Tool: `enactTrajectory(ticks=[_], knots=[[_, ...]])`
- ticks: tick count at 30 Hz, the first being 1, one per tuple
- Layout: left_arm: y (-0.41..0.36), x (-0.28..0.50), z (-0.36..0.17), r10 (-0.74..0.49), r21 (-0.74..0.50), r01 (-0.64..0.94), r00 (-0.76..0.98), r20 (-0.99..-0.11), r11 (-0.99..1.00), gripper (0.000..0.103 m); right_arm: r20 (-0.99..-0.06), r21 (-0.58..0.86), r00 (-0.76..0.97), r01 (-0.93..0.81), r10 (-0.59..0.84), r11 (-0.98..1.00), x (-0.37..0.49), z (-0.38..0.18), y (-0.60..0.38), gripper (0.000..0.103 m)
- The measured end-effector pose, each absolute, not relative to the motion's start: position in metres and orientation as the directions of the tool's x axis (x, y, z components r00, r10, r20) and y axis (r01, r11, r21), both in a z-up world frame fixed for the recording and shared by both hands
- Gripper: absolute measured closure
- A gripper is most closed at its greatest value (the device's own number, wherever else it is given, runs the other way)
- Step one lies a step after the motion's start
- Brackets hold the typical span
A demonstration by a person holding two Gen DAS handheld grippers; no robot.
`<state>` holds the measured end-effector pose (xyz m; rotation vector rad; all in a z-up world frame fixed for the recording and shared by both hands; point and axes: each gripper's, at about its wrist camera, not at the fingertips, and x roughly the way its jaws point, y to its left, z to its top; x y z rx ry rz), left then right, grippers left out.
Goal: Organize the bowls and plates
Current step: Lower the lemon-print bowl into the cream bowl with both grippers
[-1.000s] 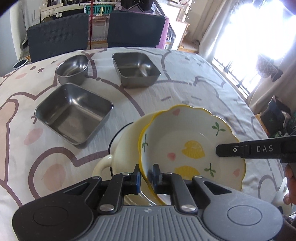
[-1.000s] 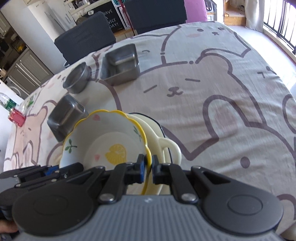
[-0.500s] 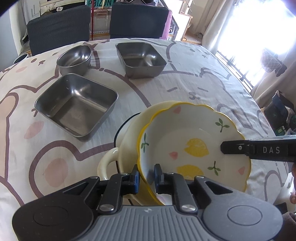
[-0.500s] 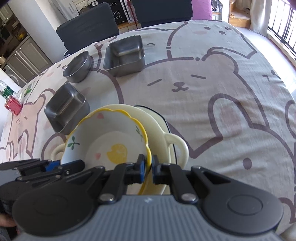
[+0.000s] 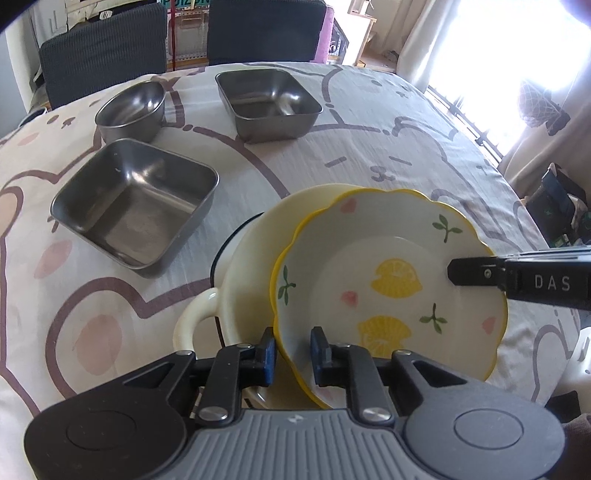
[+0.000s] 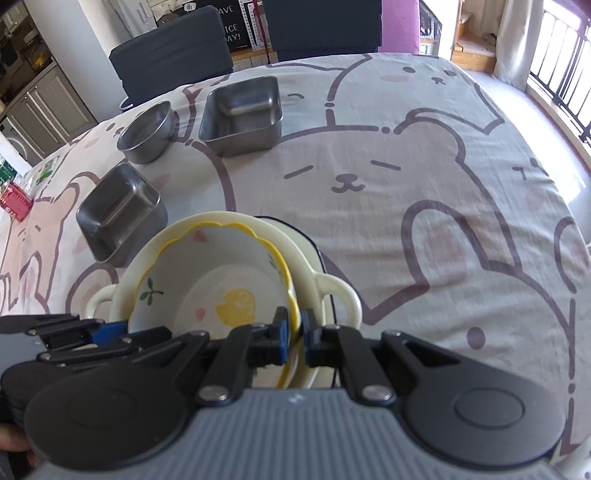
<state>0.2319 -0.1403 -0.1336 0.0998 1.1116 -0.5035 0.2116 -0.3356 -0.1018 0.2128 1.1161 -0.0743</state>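
A white bowl with a yellow scalloped rim and lemon prints (image 5: pixel 391 277) (image 6: pixel 218 291) sits tilted inside a larger cream bowl with handles (image 5: pixel 255 236) (image 6: pixel 332 291). My left gripper (image 5: pixel 292 350) is shut on the lemon bowl's near rim. My right gripper (image 6: pixel 294 332) is shut on its opposite rim; its finger (image 5: pixel 517 282) reaches in from the right in the left wrist view. Three steel dishes stand beyond: a near square tray (image 5: pixel 136 206) (image 6: pixel 118 212), a round bowl (image 5: pixel 131 110) (image 6: pixel 146 136) and a far square tray (image 5: pixel 267 105) (image 6: pixel 242 114).
The table has a bear-print cloth (image 6: pixel 424 192). Two dark chairs (image 5: pixel 103 51) (image 5: pixel 266 29) stand at the far edge. A red-capped item (image 6: pixel 14 201) lies at the left edge. A bright window with curtains (image 5: pixel 517 74) is to the right.
Both grippers have moved forward a little with the lemon bowl held between them; it now sits lower inside the cream bowl. The steel dishes have not moved.
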Motion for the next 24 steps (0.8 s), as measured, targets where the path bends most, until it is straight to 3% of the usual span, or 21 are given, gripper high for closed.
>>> enactTrajectory(ticks=[24], knots=[[-0.119,0.234,-0.118,-0.369,-0.198,0.431,0.36,-0.857,0.88,0.089,-0.929,0.178,0.35,0.144,0.118,0.973,0.237,-0.126,-0.338,0.092]])
